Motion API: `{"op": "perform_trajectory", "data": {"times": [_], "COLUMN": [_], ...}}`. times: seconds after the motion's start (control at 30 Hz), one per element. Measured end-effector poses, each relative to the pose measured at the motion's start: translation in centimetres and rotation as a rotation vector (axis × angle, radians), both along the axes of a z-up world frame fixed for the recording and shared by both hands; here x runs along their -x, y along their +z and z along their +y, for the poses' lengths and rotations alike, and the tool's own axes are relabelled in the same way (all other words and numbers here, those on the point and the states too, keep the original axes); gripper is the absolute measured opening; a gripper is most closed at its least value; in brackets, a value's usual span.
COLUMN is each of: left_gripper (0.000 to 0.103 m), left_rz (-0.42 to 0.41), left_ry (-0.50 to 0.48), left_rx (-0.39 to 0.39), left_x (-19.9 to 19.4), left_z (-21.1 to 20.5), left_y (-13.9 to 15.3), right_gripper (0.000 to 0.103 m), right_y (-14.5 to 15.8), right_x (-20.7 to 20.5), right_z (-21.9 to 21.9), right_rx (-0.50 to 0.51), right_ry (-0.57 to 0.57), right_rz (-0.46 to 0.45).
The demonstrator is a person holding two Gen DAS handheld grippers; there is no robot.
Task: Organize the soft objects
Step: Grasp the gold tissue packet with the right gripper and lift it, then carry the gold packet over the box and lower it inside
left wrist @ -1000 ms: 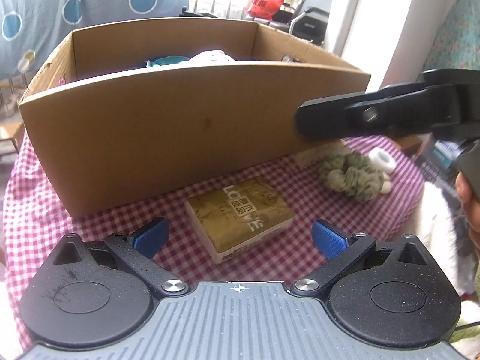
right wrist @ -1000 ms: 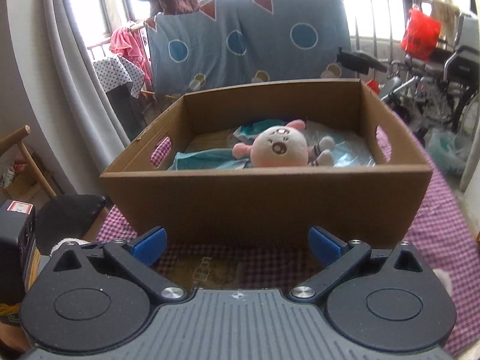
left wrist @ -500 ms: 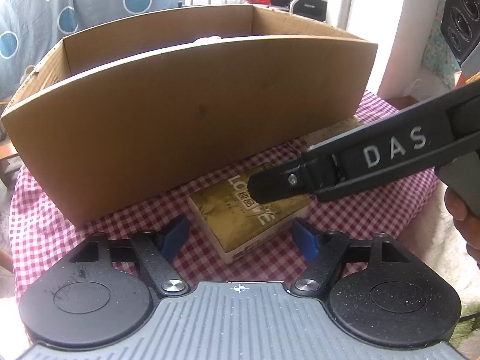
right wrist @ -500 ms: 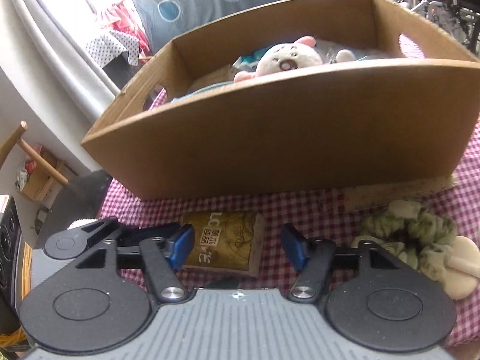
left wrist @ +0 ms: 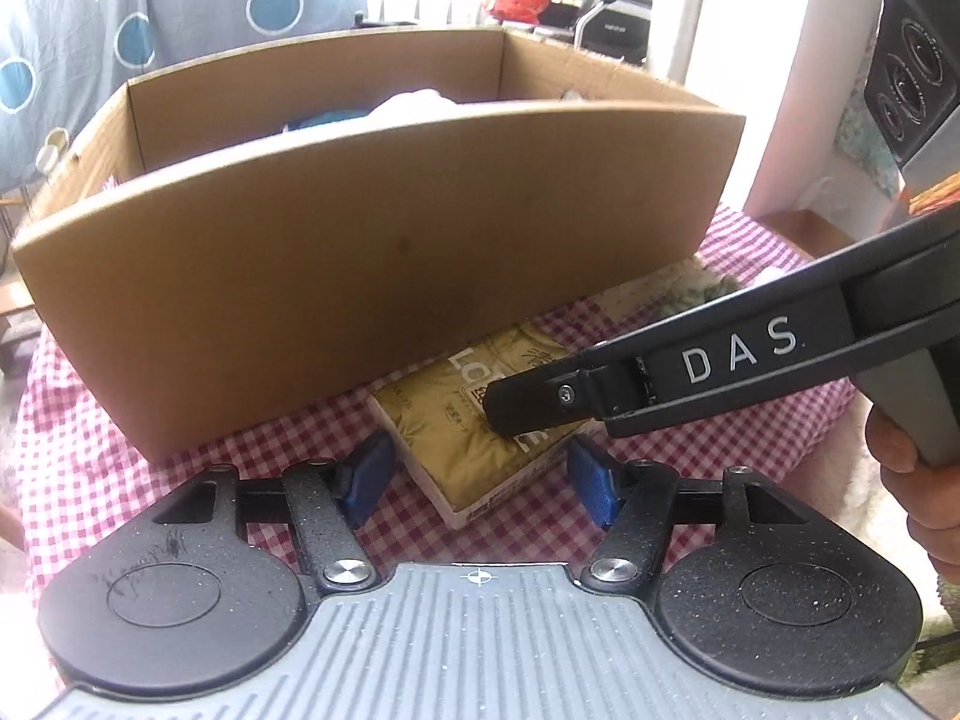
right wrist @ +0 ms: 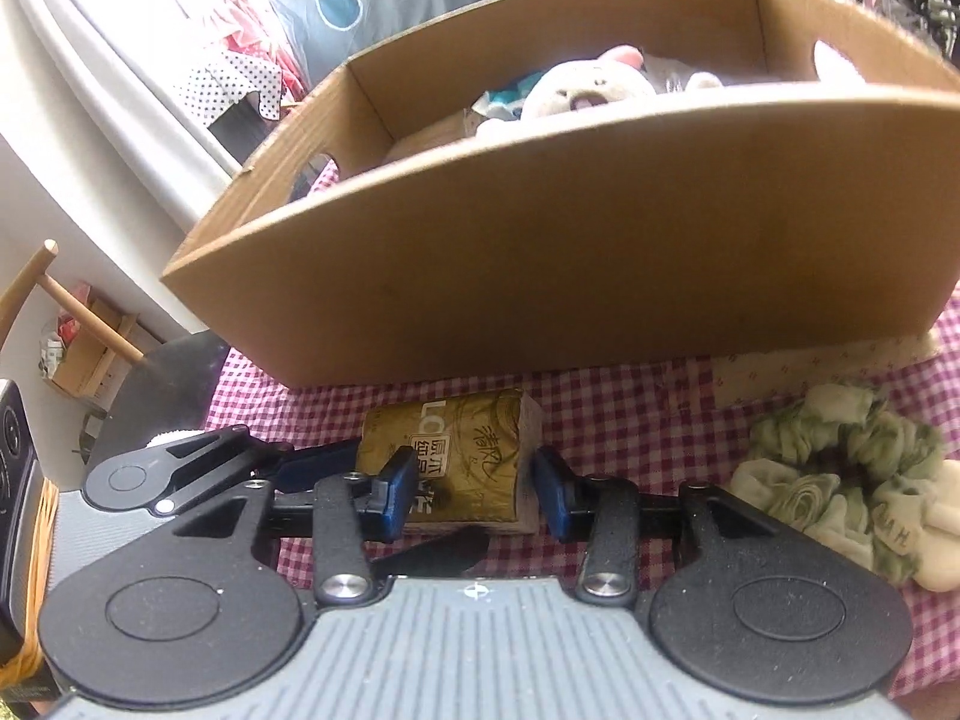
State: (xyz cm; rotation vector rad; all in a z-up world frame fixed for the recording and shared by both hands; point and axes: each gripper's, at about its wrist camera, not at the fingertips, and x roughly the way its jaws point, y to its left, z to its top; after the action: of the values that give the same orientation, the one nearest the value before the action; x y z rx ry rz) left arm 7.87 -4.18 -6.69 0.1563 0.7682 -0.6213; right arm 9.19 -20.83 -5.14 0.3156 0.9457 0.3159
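A soft olive-gold tissue pack (left wrist: 456, 438) (right wrist: 474, 450) lies on the red checked cloth in front of a cardboard box (left wrist: 360, 240) (right wrist: 540, 252). My left gripper (left wrist: 480, 480) has its blue pads either side of the pack's near corner, with small gaps; its jaws are closing. My right gripper (right wrist: 474, 492) reaches in from the right, one black finger (left wrist: 540, 402) lying over the pack's top. Its jaws are closing too, one pad in front of the pack's face and the other at its right end. A white plush toy (right wrist: 582, 90) lies in the box.
A green fabric scrunchie (right wrist: 840, 468) and a pale bone-shaped piece (right wrist: 942, 540) lie on the cloth to the right, beside a floral cloth (right wrist: 828, 360) under the box. A person's hand (left wrist: 912, 480) holds the right gripper. A wooden chair (right wrist: 60, 300) stands left of the table.
Both pairs of jaws have narrowed around the tissue pack. The right gripper came down and in from the right until its finger lies over the pack. The left gripper barely moved.
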Motion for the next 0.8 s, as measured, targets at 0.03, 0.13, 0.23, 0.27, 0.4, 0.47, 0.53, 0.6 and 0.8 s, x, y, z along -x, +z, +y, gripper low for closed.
{"op": "perform_trajectory", "data": {"times": [0.03, 0.13, 0.23, 0.27, 0.4, 0.47, 0.53, 0.6, 0.8], "left_gripper": [0.064, 0.064, 0.064, 0.064, 0.064, 0.064, 0.064, 0.065, 0.065], "left_rz": [-0.012, -0.049, -0.083, -0.095, -0.161, -0.204, -0.252, -0.295, -0.385], "left_ry": [-0.002, -0.003, 0.0, 0.0, -0.001, -0.006, -0.009, -0.014, -0.036], "left_rx": [0.001, 0.003, 0.015, 0.018, 0.015, 0.009, 0.008, 0.009, 0.001], "left_x": [0.3, 1.2, 2.2, 2.5, 3.7, 4.4, 5.1, 5.5, 4.2], "left_z": [0.0, 0.2, 0.5, 0.6, 0.8, 0.7, 0.7, 0.5, -1.0], "left_y": [0.4, 1.6, 3.0, 3.4, 5.0, 5.9, 7.0, 8.1, 10.9], "right_gripper": [0.046, 0.046, 0.046, 0.046, 0.046, 0.046, 0.046, 0.046, 0.047], "right_y": [0.4, 1.6, 3.1, 3.5, 5.2, 6.1, 6.9, 8.1, 11.5], "right_x": [0.3, 1.3, 2.5, 2.9, 4.8, 5.6, 6.1, 6.8, 7.2], "right_z": [0.1, 0.3, 0.5, 0.6, 0.7, 0.5, 0.4, 0.1, -0.8], "right_rx": [0.007, 0.029, 0.049, 0.055, 0.057, 0.048, 0.039, 0.029, 0.022], "right_ry": [0.001, 0.004, 0.006, 0.006, -0.001, -0.006, -0.011, -0.016, -0.025], "right_rz": [-0.01, -0.048, -0.099, -0.116, -0.185, -0.218, -0.252, -0.292, -0.4]}}
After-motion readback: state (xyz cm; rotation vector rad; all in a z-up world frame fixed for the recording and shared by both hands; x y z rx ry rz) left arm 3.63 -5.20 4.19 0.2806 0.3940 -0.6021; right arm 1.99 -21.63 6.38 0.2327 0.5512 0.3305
